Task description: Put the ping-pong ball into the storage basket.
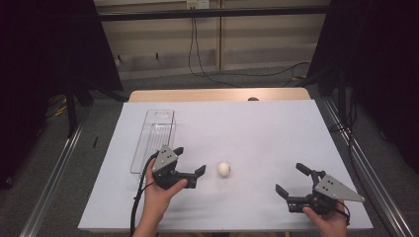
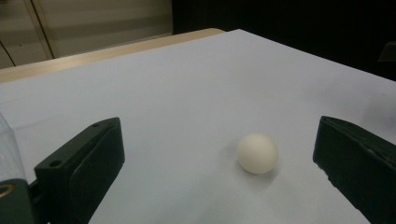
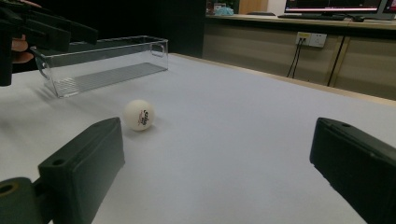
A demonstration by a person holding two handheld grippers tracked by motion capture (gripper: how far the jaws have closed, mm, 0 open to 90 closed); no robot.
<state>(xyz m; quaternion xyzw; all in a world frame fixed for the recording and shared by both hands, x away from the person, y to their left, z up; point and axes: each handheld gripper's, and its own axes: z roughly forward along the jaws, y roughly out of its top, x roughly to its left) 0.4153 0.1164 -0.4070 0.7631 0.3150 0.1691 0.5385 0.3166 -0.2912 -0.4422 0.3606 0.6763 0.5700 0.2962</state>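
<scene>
A small white ball (image 1: 224,169) rests on the white table sheet (image 1: 247,133) near the front centre. My left gripper (image 1: 189,161) is open just left of it, jaws pointing toward the ball. In the left gripper view the ball (image 2: 257,153) lies a short way ahead, between the lines of the two jaws and nearer the right one. My right gripper (image 1: 292,179) is open at the front right, well apart from the ball. In the right gripper view the ball (image 3: 139,115), with a small printed mark, sits ahead beyond the left jaw.
A clear plastic bin (image 1: 154,138) lies lengthwise on the left of the sheet, just behind my left gripper; it appears empty (image 3: 100,63). The table's wooden far edge (image 1: 220,94) shows beyond the sheet. Metal rails (image 1: 54,173) flank the table.
</scene>
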